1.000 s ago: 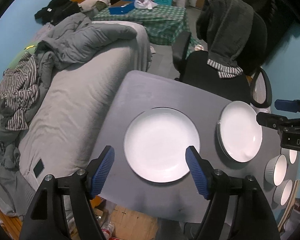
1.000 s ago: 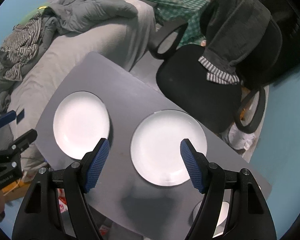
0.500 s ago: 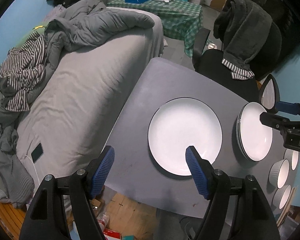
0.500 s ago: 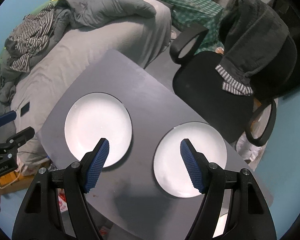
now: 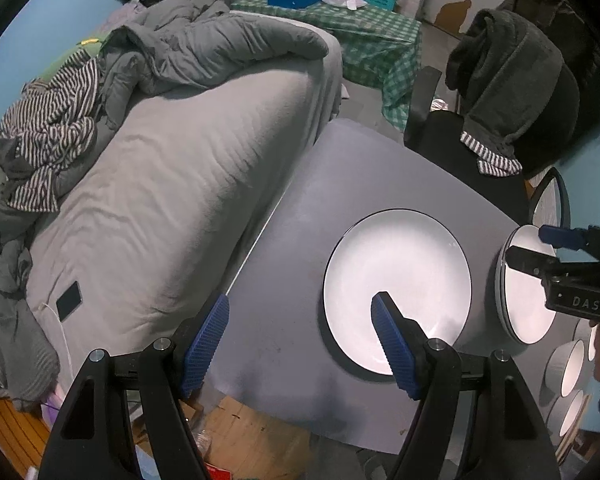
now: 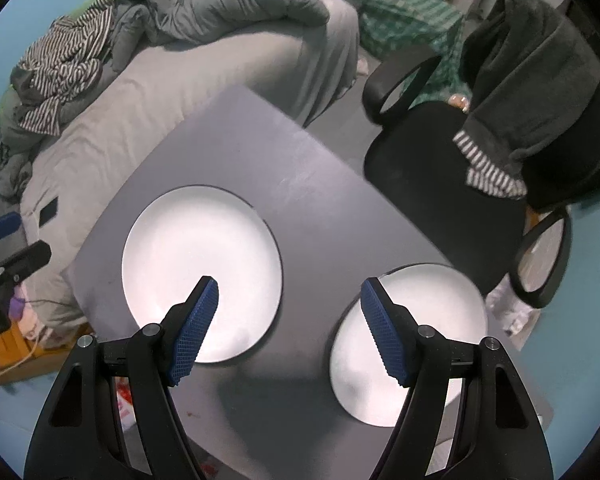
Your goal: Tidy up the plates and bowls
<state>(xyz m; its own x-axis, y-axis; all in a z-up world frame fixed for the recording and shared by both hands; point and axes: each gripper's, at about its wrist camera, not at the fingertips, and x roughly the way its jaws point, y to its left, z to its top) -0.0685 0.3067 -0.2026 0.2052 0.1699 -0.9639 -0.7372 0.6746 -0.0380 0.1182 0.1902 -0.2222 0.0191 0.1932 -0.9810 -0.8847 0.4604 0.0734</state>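
A single white plate [image 5: 398, 280] lies on the grey table [image 5: 340, 184]; it also shows in the right wrist view [image 6: 202, 264]. To its right is a stack of white plates [image 5: 526, 300], seen in the right wrist view [image 6: 416, 344] too. White bowls [image 5: 566, 368] stand at the table's near right corner. My left gripper [image 5: 300, 320] is open and empty above the table's near left edge. My right gripper [image 6: 288, 304] is open and empty, hovering over the table between the single plate and the stack.
A bed with grey bedding [image 5: 172, 168] borders the table's left side. A black office chair [image 6: 460, 144] draped with a grey towel stands at the far right. A green checked table [image 5: 360, 36] is farther back. Boxes [image 5: 244, 436] lie on the floor below.
Both grippers have shifted left over the table, so the plates sit further right in each view. Both stay open and empty. The plates have not moved.
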